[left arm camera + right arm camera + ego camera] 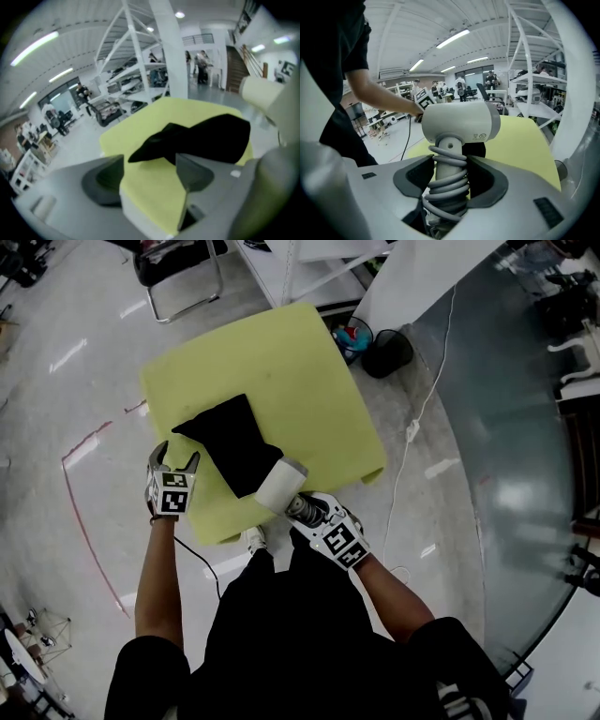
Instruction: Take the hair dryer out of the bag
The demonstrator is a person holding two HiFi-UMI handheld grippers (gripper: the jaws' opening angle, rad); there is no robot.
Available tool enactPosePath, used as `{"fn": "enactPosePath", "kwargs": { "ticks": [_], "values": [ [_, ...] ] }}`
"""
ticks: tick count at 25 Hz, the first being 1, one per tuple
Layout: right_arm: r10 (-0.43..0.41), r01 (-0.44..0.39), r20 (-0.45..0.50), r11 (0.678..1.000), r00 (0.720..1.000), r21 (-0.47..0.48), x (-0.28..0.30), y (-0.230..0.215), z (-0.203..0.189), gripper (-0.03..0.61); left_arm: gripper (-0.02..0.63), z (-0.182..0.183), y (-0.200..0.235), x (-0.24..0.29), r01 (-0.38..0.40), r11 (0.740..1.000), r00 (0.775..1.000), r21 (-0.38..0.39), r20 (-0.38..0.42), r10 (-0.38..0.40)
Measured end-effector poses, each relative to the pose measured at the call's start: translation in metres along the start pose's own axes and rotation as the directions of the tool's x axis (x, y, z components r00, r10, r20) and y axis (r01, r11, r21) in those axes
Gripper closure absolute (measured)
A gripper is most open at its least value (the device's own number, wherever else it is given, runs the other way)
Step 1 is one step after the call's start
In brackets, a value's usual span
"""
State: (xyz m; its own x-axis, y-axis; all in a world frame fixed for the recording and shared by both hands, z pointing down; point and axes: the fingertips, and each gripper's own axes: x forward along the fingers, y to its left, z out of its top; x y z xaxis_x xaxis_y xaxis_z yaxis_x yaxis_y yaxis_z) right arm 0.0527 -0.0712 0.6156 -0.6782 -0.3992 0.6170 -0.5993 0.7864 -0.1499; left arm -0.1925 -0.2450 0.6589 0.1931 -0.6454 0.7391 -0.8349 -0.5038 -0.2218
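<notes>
The yellow table [309, 352] lies bare beyond the black bag [225, 442] near its front edge, where the right gripper [298, 506] clamps the hair dryer [278, 486] by a cord-wrapped handle [449, 171] only the right gripper view shows, the left gripper [175, 463] gaping empty.

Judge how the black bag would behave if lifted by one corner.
Probably floppy: the black bag lies flat and creased on the yellow table, its end tapering to a limp point. Likely light, since the hair dryer looks already out. It would likely sag, not hold shape.
</notes>
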Motion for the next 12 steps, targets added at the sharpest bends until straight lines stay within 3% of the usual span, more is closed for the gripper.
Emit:
{"fn": "enactPosePath", "kwargs": {
  "ticks": [2, 4, 7, 10, 12],
  "values": [
    [-0.045, 0.044, 0.043, 0.999, 0.998, 0.026, -0.003, -0.007, 0.014, 0.367, 0.279, -0.009, 0.0, -0.024, -0.021, 0.995, 0.999, -0.098, 0.031, 0.024],
    [-0.09, 0.088, 0.083, 0.996, 0.993, 0.021, -0.007, -0.014, 0.029, 0.367, 0.295, -0.01, -0.007, -0.044, -0.023, 0.989, 0.997, -0.147, 0.076, 0.034],
    [-0.138, 0.136, 0.159, 0.99, 0.978, 0.028, -0.014, -0.02, 0.058, 0.367, 0.423, 0.01, -0.019, -0.075, -0.005, 0.977, 0.98, -0.212, 0.194, 0.048],
    [-0.174, 0.168, 0.254, 0.985, 0.951, 0.044, -0.024, -0.02, 0.093, 0.367, 0.574, 0.044, -0.03, -0.107, 0.042, 0.963, 0.944, -0.265, 0.328, 0.049],
    [-0.196, 0.189, 0.317, 0.981, 0.928, 0.053, -0.032, -0.018, 0.117, 0.365, 0.607, 0.065, -0.037, -0.125, 0.073, 0.963, 0.92, -0.258, 0.39, 0.035]
  ]
}}
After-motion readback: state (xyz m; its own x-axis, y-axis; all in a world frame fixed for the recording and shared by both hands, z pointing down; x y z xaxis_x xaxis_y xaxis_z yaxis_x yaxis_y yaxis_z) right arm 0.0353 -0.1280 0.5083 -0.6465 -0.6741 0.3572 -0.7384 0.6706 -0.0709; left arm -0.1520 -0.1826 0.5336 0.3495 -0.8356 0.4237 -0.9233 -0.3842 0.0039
